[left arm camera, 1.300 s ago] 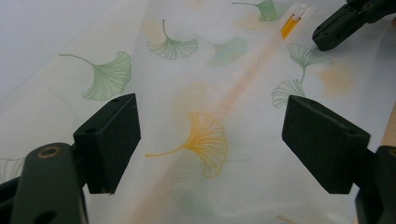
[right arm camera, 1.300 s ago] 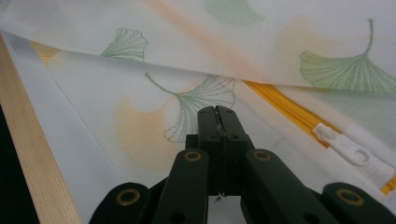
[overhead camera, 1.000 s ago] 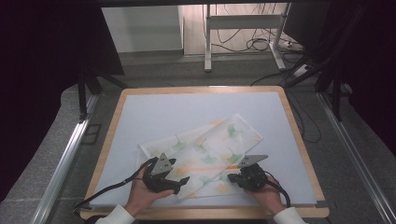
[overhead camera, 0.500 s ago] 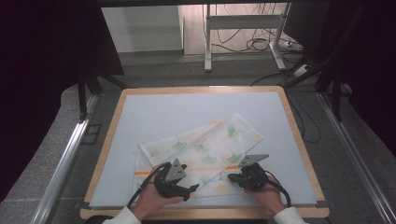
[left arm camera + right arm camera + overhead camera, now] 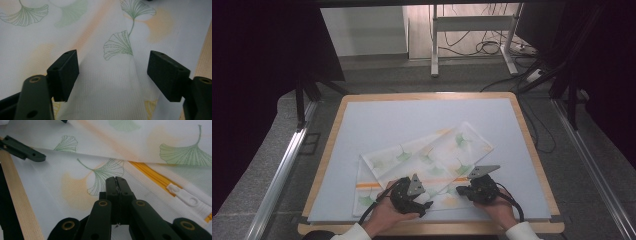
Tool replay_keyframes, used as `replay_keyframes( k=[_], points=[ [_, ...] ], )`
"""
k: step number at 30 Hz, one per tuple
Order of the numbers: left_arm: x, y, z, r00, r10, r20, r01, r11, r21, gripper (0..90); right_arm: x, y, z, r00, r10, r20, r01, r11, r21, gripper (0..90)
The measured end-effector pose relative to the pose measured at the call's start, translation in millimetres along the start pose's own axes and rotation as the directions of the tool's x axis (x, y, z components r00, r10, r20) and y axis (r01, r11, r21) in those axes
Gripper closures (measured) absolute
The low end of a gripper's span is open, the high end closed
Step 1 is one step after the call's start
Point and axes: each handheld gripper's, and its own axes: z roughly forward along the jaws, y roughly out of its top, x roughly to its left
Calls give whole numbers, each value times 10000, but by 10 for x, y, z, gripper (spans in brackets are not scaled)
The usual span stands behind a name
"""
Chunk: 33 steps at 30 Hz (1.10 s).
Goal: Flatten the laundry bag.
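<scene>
The cloth [image 5: 422,160] is spread on the near half of the counter [image 5: 377,117], its near edge hidden by both hands. The left gripper [image 5: 112,72] fingers, just narrowing, stand apart over a raised fold; the right gripper [image 5: 116,185] fingers are pressed together on fabric beside the yellow zipper [image 5: 160,178].

Table's [image 5: 532,145] a wood-rimmed board with a pale blue mat [image 5: 412,122] on top. Lying right on the mat near the front edge: 1 white leaf-print cloth [image 5: 427,157] with an orange zipper [image 5: 155,178].

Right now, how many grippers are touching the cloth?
2. The left gripper is near the cloth's front edge with jaws open over a raised fold; the right gripper is beside it, shut on cloth.
</scene>
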Motion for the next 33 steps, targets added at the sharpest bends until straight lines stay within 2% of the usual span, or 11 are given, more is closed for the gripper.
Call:
replay_keyframes(
  k=[2,3,8,12,16,20,22,25,33],
  points=[
    [10,-1,13,10000,-4,-41,5,9999,118,340,0,0,0,10000,3,4,-3,10000,1,890],
    [16,-2,13,10000,-72,2,72,9999,86,340,0,0,0,10000,2,0,-2,10000,-1,890],
    [58,-10,8,9996,-215,188,214,9998,51,450,-7,-4,0,10000,15,-41,-15,10000,-24,889],
    [70,-6,4,9990,-275,360,273,9996,66,584,-7,-5,0,10000,22,-43,-22,10000,-30,889],
    [75,-3,3,9994,-219,266,218,9998,41,741,-9,-6,1,10000,23,-45,-23,10000,-39,889],
    [94,-6,1,9997,-223,109,223,9997,31,795,-10,-6,1,10000,28,-52,-28,10000,-39,888],
    [98,-6,7,9997,-239,26,239,9997,-5,857,-9,-7,0,10000,51,-47,-51,10000,-35,888],
    [98,-4,8,9996,-265,37,265,9996,-35,884,-10,-8,-2,9999,69,-73,-69,10000,-35,888],
    [136,-14,-19,9987,-482,140,485,9985,-236,889,-10,-9,-3,9999,81,-75,-81,10000,-34,885]
  ],
)
